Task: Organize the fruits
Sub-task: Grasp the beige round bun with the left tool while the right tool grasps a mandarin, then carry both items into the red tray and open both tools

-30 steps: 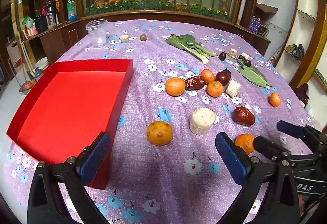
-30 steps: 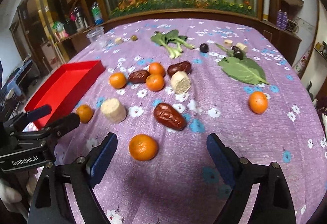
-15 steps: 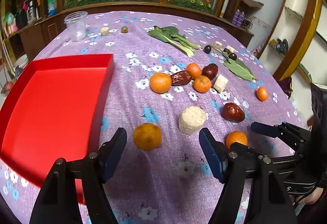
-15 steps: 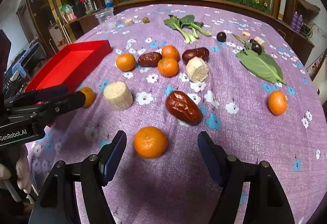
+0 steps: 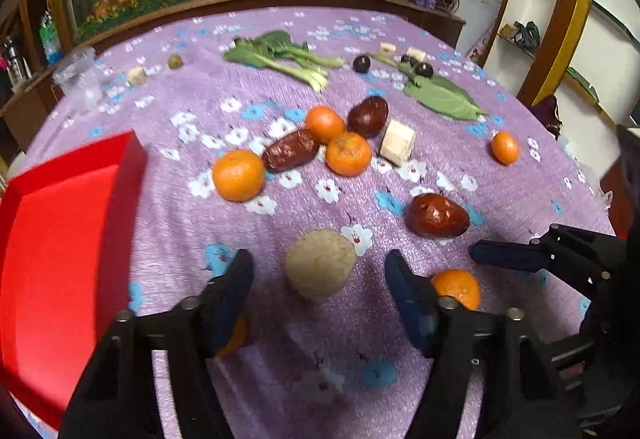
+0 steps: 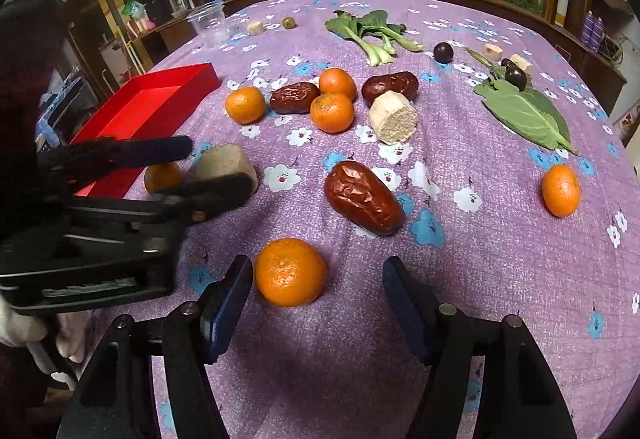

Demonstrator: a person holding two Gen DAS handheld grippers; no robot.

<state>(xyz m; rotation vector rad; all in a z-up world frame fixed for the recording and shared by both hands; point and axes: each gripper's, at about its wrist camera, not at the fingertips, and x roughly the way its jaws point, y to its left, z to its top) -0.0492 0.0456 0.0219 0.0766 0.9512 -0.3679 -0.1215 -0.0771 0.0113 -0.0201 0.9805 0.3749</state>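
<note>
Two grippers spread wide, grasping nothing: right gripper (image 6: 318,291) flanks glossy dimpled orange tangerine (image 6: 291,271); left gripper (image 5: 319,287) flanks pale rough cylinder chunk (image 5: 320,265).

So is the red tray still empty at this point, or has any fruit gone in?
Empty as far as shown: the red tray has only bare red floor visible in both views, though its near end is cut off. The oranges and dates lie on the tablecloth.
</note>
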